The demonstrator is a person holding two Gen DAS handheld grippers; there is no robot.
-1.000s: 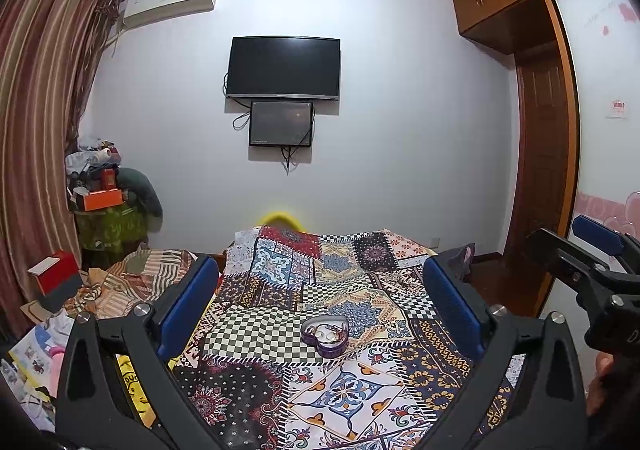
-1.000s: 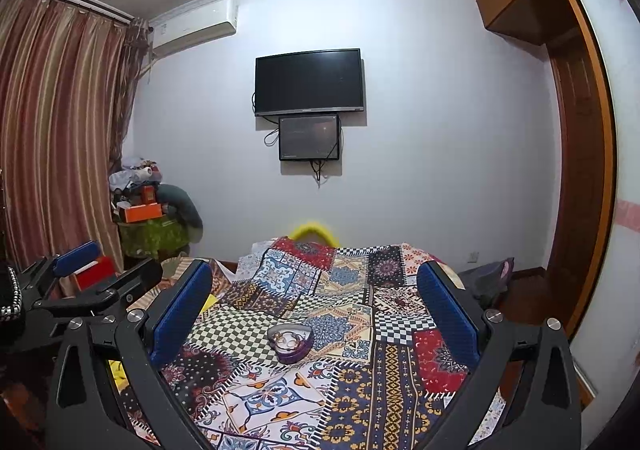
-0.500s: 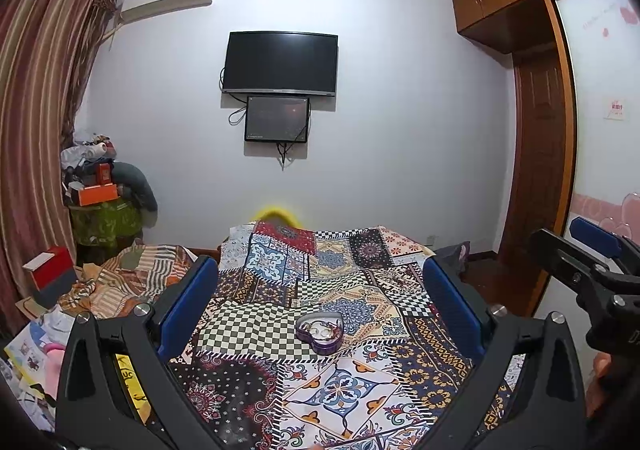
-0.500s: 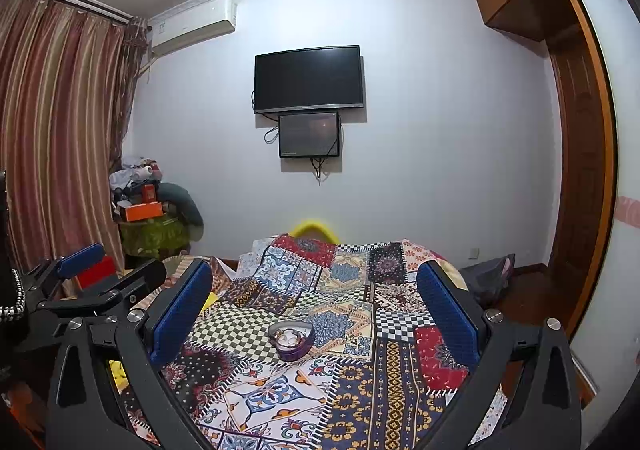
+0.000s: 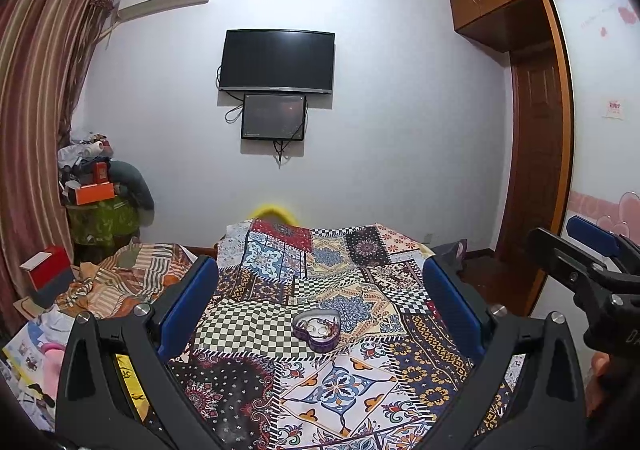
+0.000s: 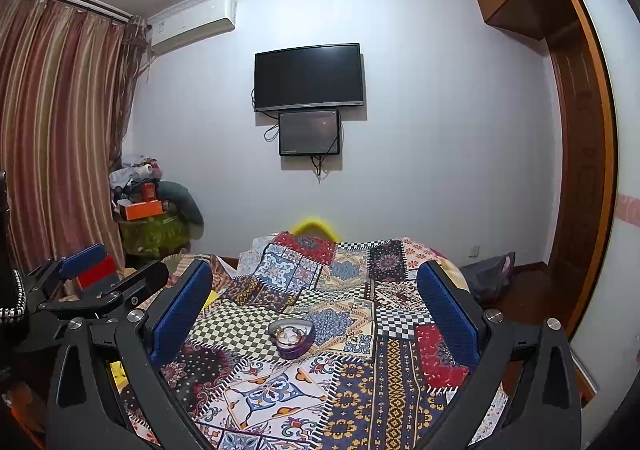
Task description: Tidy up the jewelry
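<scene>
A purple heart-shaped jewelry box lies open on a patchwork-covered bed, with small rings and trinkets inside. It also shows in the right wrist view. My left gripper is open and empty, held above the bed with the box between its blue pads. My right gripper is open and empty too, a little farther back. Each gripper shows at the edge of the other's view: the right one and the left one.
A striped cloth heap and a red box lie left of the bed. A cluttered stand is in the corner by the curtain. A TV hangs on the far wall. A wooden door is at the right.
Both grippers have tilted slightly upward, so the box sits a little lower in the views. Jaws stayed wide open. The box has not moved on the bed.
</scene>
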